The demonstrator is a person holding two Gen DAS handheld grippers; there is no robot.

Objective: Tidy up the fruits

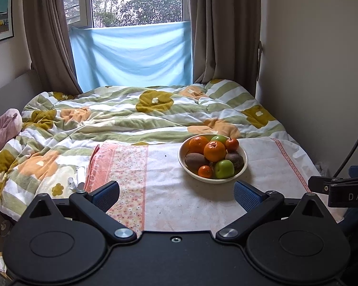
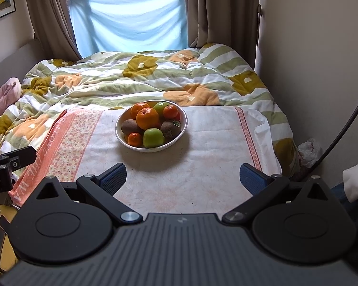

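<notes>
A white bowl [image 1: 242, 169] sits on a white and pink floral cloth [image 1: 179, 202] on the bed. It holds several fruits: oranges [image 1: 214, 151], green apples [image 1: 224, 169], brown kiwis [image 1: 195, 160] and small tangerines [image 1: 205, 171]. The bowl also shows in the right wrist view [image 2: 183, 128], with an orange [image 2: 147, 118] on top. My left gripper [image 1: 176, 191] is open and empty, short of the bowl. My right gripper [image 2: 182, 178] is open and empty, short of the bowl.
A striped flowered quilt [image 1: 131, 114] covers the bed behind the cloth. A pink pillow [image 1: 2, 131] lies at the left. A wall [image 2: 321, 71] runs along the right, with a plastic bag [image 2: 308, 152] at its foot. Curtains and a window stand behind.
</notes>
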